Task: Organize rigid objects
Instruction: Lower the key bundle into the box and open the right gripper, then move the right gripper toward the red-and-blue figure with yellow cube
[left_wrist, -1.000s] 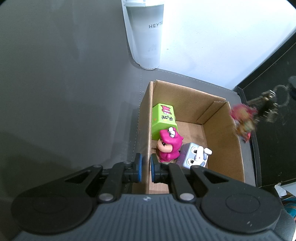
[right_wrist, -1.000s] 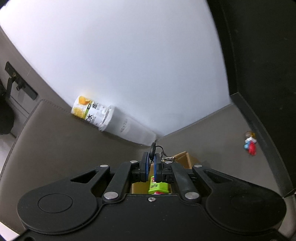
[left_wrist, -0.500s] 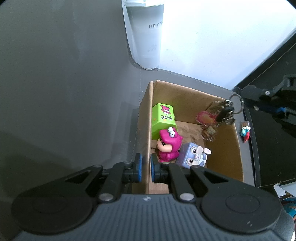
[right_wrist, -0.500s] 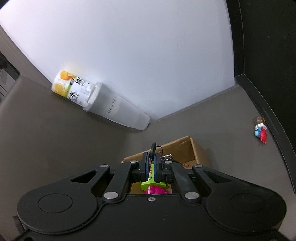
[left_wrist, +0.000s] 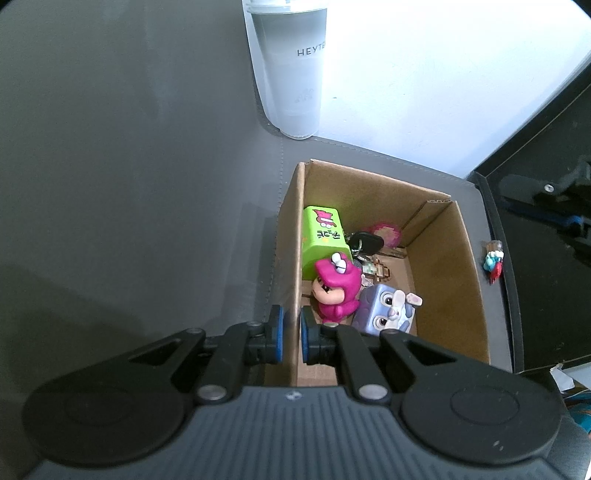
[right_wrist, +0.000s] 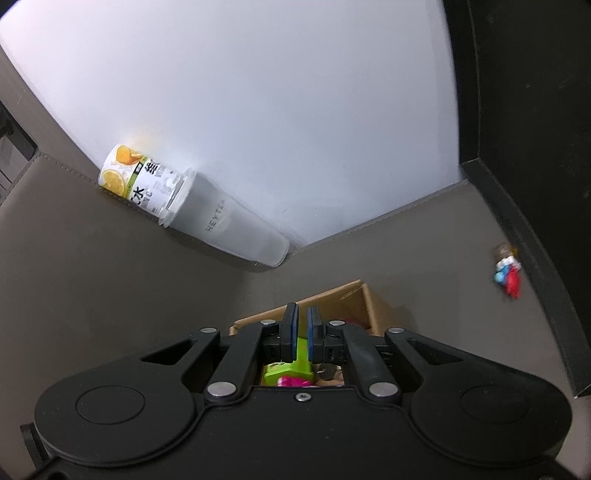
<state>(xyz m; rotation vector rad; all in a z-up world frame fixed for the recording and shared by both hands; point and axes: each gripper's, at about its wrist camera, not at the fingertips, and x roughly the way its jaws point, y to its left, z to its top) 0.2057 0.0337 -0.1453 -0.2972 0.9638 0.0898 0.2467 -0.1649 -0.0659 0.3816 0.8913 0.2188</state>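
Observation:
A cardboard box (left_wrist: 447, 266) sits on the grey mat. Inside lie a green block (left_wrist: 323, 236), a pink figure (left_wrist: 336, 286), a purple cube toy (left_wrist: 386, 308) and a bunch of keys with a pink charm (left_wrist: 369, 245). My left gripper (left_wrist: 291, 338) is shut on the box's left wall (left_wrist: 290, 251). My right gripper (right_wrist: 301, 332) hovers above the box (right_wrist: 343, 299), its jaws slightly apart and empty. A small red and blue charm (left_wrist: 493, 264) lies on the mat right of the box; it also shows in the right wrist view (right_wrist: 509, 275).
A tall frosted cup (left_wrist: 290, 70) stands behind the box against the white wall, with a lemon-printed can (right_wrist: 136, 181) beyond it. A black raised edge (left_wrist: 513, 295) borders the mat on the right.
The right gripper brought the keys over the box, opened a little and let them go. The keys now lie inside the box behind the green block. The left gripper has not moved.

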